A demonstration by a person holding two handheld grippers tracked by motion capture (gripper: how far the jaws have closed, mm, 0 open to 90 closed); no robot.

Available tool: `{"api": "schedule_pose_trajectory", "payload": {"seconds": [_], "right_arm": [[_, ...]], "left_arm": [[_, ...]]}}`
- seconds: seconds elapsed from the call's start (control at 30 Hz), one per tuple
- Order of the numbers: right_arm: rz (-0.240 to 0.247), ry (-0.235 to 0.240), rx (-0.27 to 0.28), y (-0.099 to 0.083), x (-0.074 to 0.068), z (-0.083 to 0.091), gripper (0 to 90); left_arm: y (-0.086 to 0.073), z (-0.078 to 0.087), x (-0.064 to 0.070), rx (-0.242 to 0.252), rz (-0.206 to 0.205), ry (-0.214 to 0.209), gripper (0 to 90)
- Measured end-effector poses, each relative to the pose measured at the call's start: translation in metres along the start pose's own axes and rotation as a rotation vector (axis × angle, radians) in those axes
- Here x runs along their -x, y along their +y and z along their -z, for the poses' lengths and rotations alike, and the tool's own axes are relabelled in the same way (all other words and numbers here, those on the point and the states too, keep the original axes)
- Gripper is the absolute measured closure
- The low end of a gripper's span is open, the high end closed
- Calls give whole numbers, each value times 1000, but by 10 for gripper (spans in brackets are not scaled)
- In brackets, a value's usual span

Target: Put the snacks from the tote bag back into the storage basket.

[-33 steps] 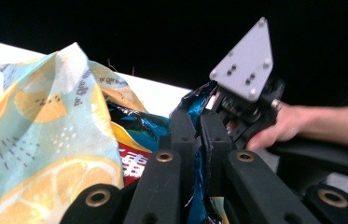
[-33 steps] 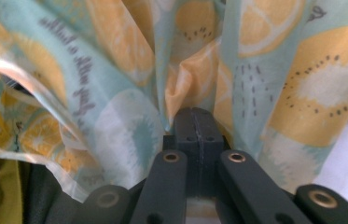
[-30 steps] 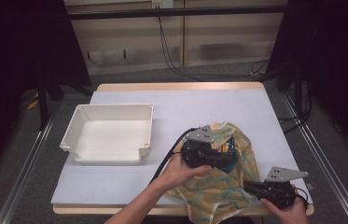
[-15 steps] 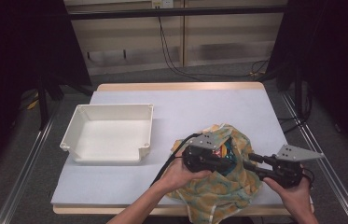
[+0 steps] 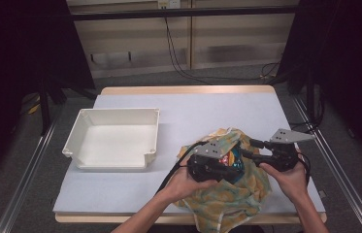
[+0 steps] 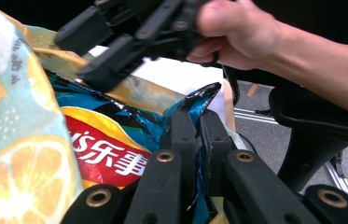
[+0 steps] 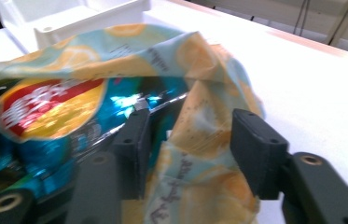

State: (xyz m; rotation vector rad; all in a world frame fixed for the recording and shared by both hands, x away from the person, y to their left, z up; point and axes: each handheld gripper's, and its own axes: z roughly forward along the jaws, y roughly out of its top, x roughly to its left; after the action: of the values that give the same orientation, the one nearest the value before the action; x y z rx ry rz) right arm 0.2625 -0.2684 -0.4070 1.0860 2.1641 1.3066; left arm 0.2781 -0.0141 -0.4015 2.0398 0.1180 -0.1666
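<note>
Left tongs (image 6: 195, 140) are pinched tight on the corner of the chip packet (image 6: 111, 149), blue foil squeezed flat between the two black jaws. That packet sits in the mouth of the lemon-print cloth bag (image 5: 232, 194), which lies at the near right of the worktop (image 5: 193, 111), hanging a little over the near edge. Right tongs (image 7: 185, 144) stand wide apart, straddling a fold of the bag's rim, one jaw against the foil, the other outside the cloth, gripping nothing yet.

The step in hand looks like getting the packet and the bag apart, or together; I can't tell which way it is going. The next move, I'd judge, calls for the right tongs to close on that cloth rim and hold it steady while the left works the packet. The white tray (image 5: 113, 141) waits well apart on the left.
</note>
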Motion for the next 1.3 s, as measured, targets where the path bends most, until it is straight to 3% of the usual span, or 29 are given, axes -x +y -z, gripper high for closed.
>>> {"api": "schedule_pose_trajectory", "payload": {"seconds": [0.2,0.33,0.53,0.63,0.8,0.97,1.3], "right_arm": [[-29,12,-1,5,14,-10,821],[-57,30,3,8,24,-18,898],[-77,26,8,15,37,-29,900],[-89,11,10,18,42,-35,900],[-111,10,14,19,53,-45,900],[-104,31,39,24,47,-45,900],[-93,53,21,28,47,-49,900]], "left_arm": [[0,2,2,1,-14,-4,866],[0,6,3,10,-25,-9,866],[2,12,2,21,-39,-26,867],[4,18,5,80,-58,-29,867],[13,25,0,105,-49,-7,867],[24,35,-11,159,-30,13,867],[53,44,-32,209,-11,65,867]]}}
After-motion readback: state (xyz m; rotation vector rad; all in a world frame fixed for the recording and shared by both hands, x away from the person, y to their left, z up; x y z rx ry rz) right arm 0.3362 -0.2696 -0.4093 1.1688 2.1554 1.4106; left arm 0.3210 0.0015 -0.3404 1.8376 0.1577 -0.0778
